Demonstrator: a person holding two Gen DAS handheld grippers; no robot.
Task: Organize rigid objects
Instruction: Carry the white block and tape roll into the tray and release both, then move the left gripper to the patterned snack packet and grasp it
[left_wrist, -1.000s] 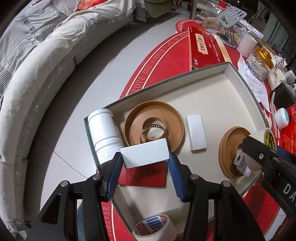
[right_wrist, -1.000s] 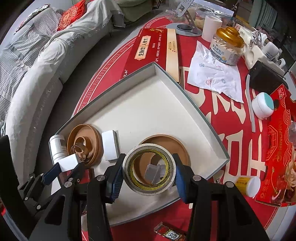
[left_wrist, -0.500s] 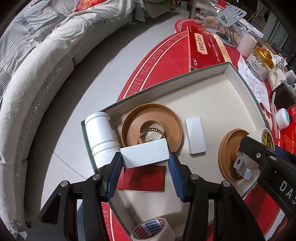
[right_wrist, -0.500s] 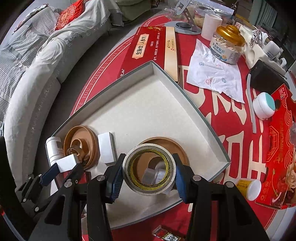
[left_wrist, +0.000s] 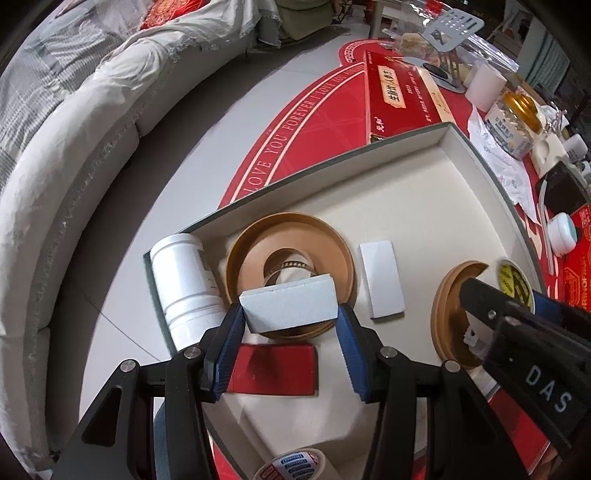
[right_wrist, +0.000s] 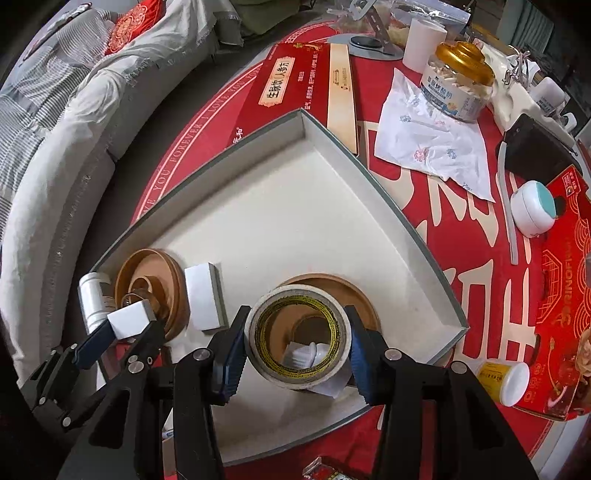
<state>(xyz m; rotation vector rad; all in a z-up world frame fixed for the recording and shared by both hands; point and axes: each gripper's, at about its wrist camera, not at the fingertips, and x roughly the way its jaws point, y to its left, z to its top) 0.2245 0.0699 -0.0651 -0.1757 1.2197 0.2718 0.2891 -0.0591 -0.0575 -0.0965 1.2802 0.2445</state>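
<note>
Over a shallow grey-walled tray (left_wrist: 480, 155) on a red-clothed table (right_wrist: 461, 229), two hand-held grippers each carry an item: the left hand-held gripper (left_wrist: 290, 317) has its blue pads pressed against the ends of a white block (left_wrist: 290, 304), held above a brown round lid (left_wrist: 291, 251) with a small roll inside it, while the right hand-held gripper (right_wrist: 297, 345) clamps a roll of tape (right_wrist: 299, 336) with a yellow-printed core, held above a second brown lid (right_wrist: 351, 291). Inside the tray, a second white block (left_wrist: 380, 282) lies flat between the two lids, a white bottle (left_wrist: 183, 284) lies along the left wall, and a red card (left_wrist: 273, 369) rests near the front edge. Another tape roll (left_wrist: 291, 465) sits just outside the tray. Beyond it lie a long red box (right_wrist: 288, 81), a gold-capped jar (right_wrist: 458, 85) and a crumpled tissue (right_wrist: 432, 147). A grey-covered sofa (left_wrist: 74, 129) curves along the left
</note>
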